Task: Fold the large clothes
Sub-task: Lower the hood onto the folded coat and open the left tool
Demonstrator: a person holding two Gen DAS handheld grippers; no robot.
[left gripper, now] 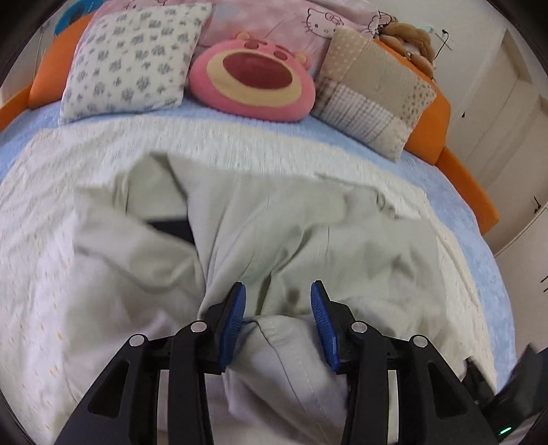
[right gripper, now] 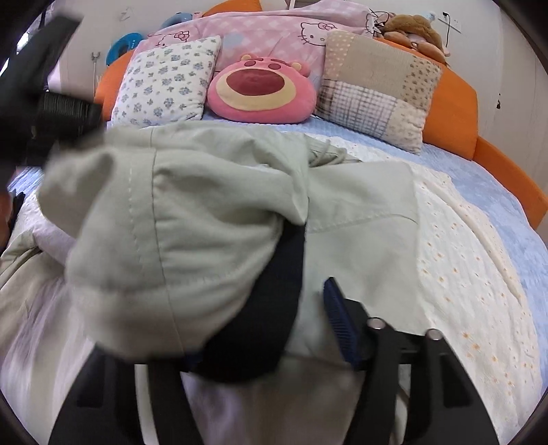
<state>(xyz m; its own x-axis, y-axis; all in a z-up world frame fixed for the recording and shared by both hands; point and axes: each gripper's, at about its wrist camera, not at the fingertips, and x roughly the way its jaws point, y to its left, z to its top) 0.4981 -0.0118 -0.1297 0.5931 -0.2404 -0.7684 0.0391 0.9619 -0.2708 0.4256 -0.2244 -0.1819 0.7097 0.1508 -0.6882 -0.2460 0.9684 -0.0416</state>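
A pale green garment [left gripper: 274, 222] lies crumpled on a cream bedspread [left gripper: 51, 274]. My left gripper [left gripper: 278, 301] is open, and a hemmed fold of the garment [left gripper: 291, 356] bunches between its blue pads [left gripper: 236, 318]. In the right wrist view a raised fold of the same garment [right gripper: 171, 239], with a dark lining [right gripper: 260, 325] under it, covers my right gripper's left finger. Only its right blue pad [right gripper: 339, 321] shows. My right gripper [right gripper: 294, 328] looks open, with the dark lining between its fingers. The other gripper's black body [right gripper: 51, 102] shows at the upper left.
At the head of the bed stand a floral pillow [left gripper: 137, 61], a pink bear cushion [left gripper: 253, 78] and a patchwork pillow [left gripper: 373, 89], behind them a Hello Kitty quilt [left gripper: 291, 17]. A blue sheet [left gripper: 462, 212] and orange bed frame [left gripper: 469, 185] run along the right.
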